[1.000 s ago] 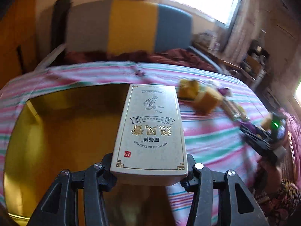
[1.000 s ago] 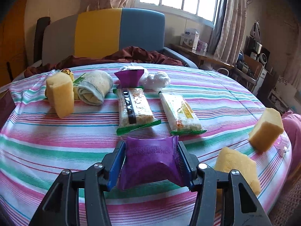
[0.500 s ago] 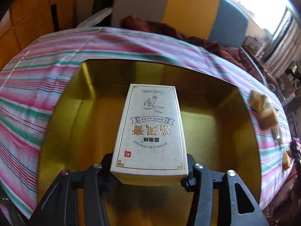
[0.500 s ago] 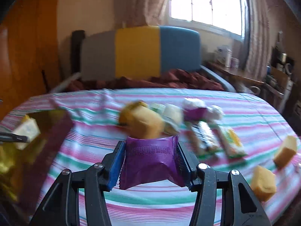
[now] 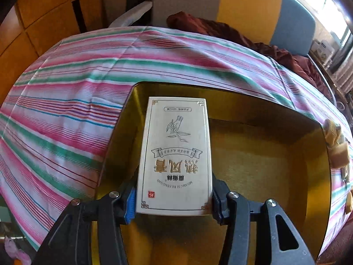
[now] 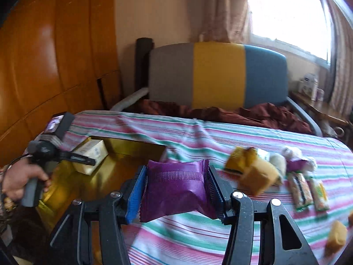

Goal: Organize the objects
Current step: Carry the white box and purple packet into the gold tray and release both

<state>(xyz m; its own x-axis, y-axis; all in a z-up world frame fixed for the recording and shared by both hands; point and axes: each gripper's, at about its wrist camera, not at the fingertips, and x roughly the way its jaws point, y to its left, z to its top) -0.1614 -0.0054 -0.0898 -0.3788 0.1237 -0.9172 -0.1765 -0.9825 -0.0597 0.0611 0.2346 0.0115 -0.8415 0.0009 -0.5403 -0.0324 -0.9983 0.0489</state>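
My left gripper (image 5: 173,198) is shut on a white carton with gold lettering (image 5: 174,154) and holds it tilted down inside the open gold box (image 5: 308,159), near its far left corner. In the right wrist view the same carton (image 6: 92,154) shows in the left gripper (image 6: 88,161) over the gold box (image 6: 132,148), with a hand (image 6: 15,176) on the handle. My right gripper (image 6: 175,190) is shut on a purple foil packet (image 6: 176,185), in the air just right of the gold box.
On the striped tablecloth (image 6: 220,137) to the right lie yellow sponge blocks (image 6: 260,176), wrapped snack bars (image 6: 302,190), a rolled cloth and small packets. A grey, yellow and blue chair (image 6: 218,75) stands behind the table. A wooden wardrobe fills the left.
The left gripper carried the carton over the gold box and tipped it downward toward the far left corner. The right gripper rose and swung left with the purple packet toward the gold box.
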